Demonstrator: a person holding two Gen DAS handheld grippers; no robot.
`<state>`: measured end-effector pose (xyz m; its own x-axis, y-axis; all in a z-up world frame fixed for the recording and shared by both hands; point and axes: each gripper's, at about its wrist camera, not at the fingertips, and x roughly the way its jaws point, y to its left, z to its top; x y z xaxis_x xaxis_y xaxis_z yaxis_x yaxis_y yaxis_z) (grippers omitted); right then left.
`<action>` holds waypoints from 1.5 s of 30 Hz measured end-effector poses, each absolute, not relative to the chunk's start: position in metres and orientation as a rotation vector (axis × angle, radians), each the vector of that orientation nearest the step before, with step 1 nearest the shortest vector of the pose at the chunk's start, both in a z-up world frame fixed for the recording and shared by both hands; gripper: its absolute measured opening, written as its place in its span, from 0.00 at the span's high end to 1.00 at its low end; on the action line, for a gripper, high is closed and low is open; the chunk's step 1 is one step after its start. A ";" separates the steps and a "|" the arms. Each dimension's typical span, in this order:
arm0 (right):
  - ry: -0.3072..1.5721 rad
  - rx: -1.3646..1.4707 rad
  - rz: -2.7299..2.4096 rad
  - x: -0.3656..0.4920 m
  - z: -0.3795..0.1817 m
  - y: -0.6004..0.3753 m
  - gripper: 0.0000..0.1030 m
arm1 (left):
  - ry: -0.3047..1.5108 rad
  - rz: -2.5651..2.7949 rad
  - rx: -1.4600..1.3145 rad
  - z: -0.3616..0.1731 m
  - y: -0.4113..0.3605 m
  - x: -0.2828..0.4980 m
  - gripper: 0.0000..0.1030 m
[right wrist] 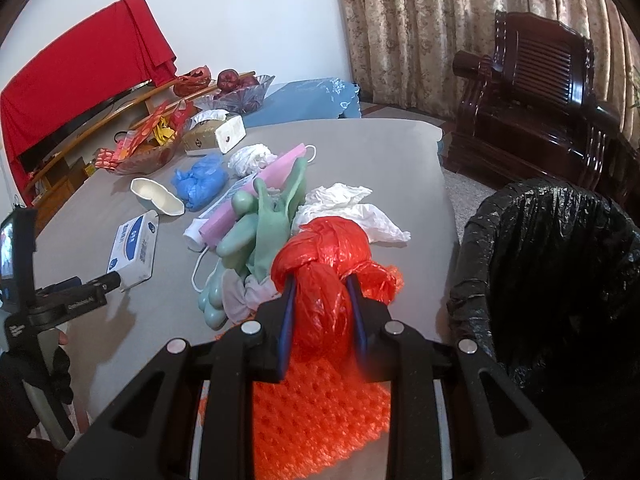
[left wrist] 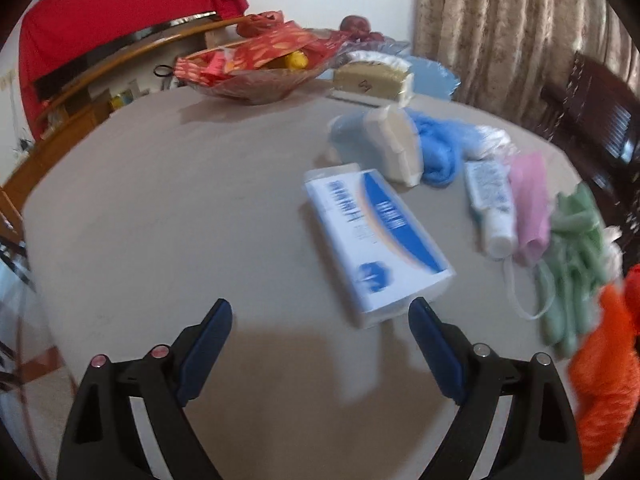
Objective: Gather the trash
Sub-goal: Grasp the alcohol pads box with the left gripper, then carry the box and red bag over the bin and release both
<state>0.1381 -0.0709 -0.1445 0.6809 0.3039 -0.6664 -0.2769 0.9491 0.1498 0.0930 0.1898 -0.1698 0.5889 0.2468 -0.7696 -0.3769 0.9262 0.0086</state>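
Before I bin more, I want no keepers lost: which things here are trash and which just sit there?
Trash job: red plastic bag in right gripper, orange mesh, crumpled tissue, blue gloves, lined bin.
Lying about: tissue pack, snack bowl, fruit bowl.

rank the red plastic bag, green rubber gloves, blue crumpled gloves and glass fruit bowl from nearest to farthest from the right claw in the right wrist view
1. Red plastic bag: clamped in the right claw.
2. Green rubber gloves: just beyond, to the left.
3. Blue crumpled gloves: mid-table, further left.
4. Glass fruit bowl: far table edge, by the wall.
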 end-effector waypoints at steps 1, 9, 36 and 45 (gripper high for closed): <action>0.753 0.034 0.329 0.139 -0.144 -0.069 0.76 | 0.863 0.353 -0.156 -0.169 0.186 0.095 0.14; 0.764 0.014 0.335 0.146 -0.149 -0.059 0.76 | 0.880 0.368 -0.112 -0.184 0.169 0.136 0.13; 0.749 0.028 0.344 0.140 -0.142 -0.062 0.76 | 0.811 0.140 -0.084 -0.145 0.139 0.097 0.48; 0.747 0.045 0.334 0.131 -0.140 -0.072 0.76 | 0.937 0.094 -0.037 -0.191 0.117 0.104 0.46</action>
